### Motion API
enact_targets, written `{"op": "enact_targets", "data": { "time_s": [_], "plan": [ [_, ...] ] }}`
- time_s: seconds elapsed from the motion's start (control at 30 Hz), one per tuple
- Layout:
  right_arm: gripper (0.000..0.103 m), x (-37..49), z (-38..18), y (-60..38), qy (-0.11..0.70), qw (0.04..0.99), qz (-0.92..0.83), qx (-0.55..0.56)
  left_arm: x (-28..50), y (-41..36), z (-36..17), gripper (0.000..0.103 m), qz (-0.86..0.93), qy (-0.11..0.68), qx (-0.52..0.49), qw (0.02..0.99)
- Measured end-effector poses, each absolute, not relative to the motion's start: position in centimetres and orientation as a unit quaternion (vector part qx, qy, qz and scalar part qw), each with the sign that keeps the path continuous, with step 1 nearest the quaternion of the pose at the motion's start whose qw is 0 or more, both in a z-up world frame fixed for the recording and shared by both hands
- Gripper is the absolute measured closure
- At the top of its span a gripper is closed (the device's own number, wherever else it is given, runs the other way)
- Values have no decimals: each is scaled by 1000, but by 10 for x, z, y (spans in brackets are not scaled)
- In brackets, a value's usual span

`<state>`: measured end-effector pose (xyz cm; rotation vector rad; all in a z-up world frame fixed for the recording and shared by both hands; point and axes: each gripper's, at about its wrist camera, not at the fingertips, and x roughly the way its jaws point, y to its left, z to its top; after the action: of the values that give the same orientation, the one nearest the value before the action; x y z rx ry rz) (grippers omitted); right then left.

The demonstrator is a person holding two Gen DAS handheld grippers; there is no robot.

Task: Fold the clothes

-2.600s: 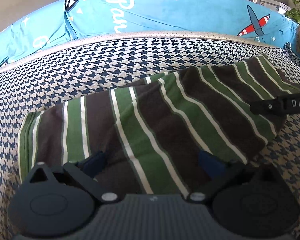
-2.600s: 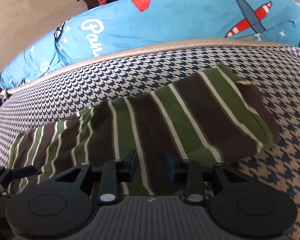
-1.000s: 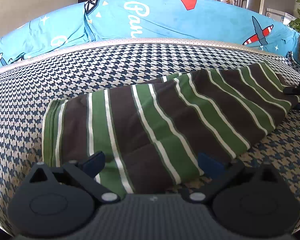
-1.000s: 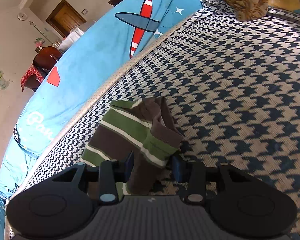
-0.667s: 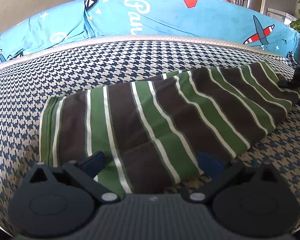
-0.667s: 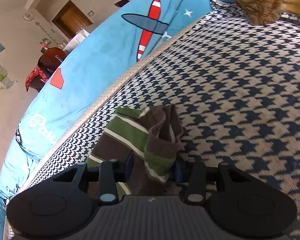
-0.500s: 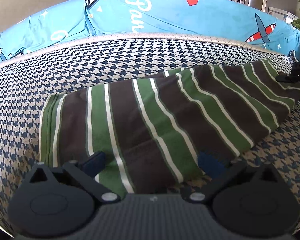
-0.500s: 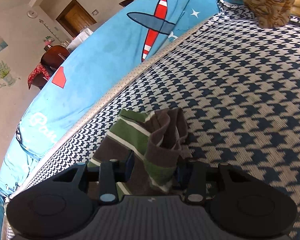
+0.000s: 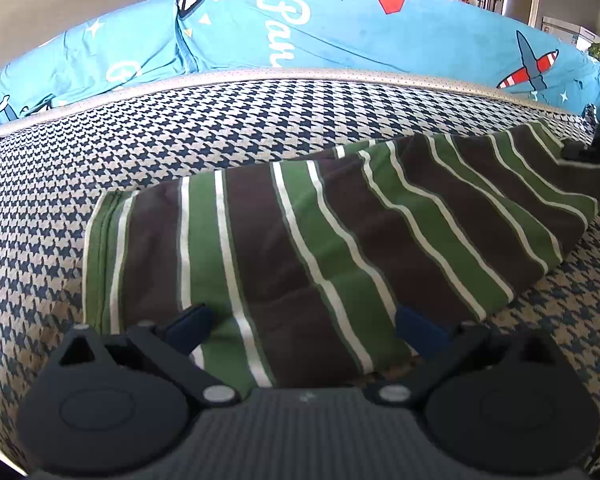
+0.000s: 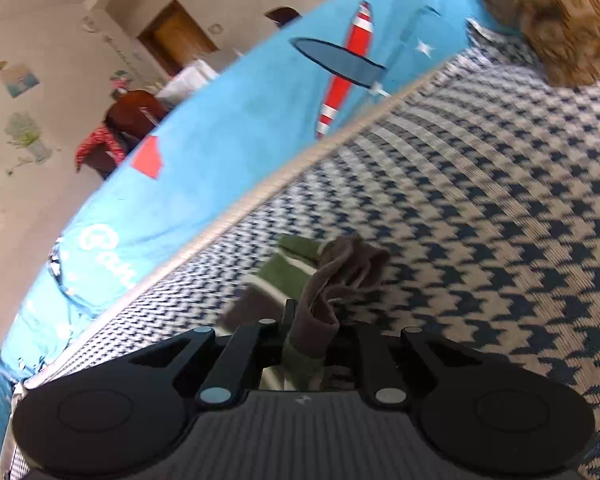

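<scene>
A folded garment [image 9: 340, 236] with green, brown and white stripes lies lengthwise on the houndstooth surface [image 9: 40, 200]. My left gripper [image 9: 304, 326] is open, its blue-tipped fingers [image 9: 188, 322] spread over the garment's near left end with nothing clamped. In the left wrist view the right gripper [image 9: 596, 148] shows as a dark shape at the garment's far right end. In the right wrist view my right gripper [image 10: 312, 344] is shut on the bunched brown end of the garment [image 10: 340, 272], which rises crumpled between the jaws.
A bright blue cushion cover [image 9: 340, 28] with plane and letter prints runs along the back behind a silver trim [image 9: 340, 76]. A brown patterned cloth [image 10: 568, 20] sits at the far right. Bare houndstooth surface [image 10: 500, 220] stretches right of the garment's end.
The right gripper's jaws have gone from loosely around the garment's end to tightly shut on it, bunching the cloth, and its view has tilted. The left gripper has barely moved.
</scene>
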<state>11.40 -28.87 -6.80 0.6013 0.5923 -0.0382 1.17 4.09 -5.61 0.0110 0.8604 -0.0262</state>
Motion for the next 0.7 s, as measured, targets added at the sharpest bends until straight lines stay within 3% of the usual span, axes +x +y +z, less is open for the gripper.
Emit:
{"op": "enact_targets", "data": {
  "time_s": [0.23, 0.4, 0.7],
  "plan": [
    [92, 101, -35, -250, 254, 933, 57, 248, 11, 48, -54, 0, -3, 412, -4, 911],
    [92, 94, -26, -205, 255, 945, 131, 158, 11, 53, -52, 0, 6, 404, -9, 915],
    [90, 98, -74, -134, 325, 926, 179, -60, 10, 67, -47, 0, 20, 394, -32, 918]
  ]
}}
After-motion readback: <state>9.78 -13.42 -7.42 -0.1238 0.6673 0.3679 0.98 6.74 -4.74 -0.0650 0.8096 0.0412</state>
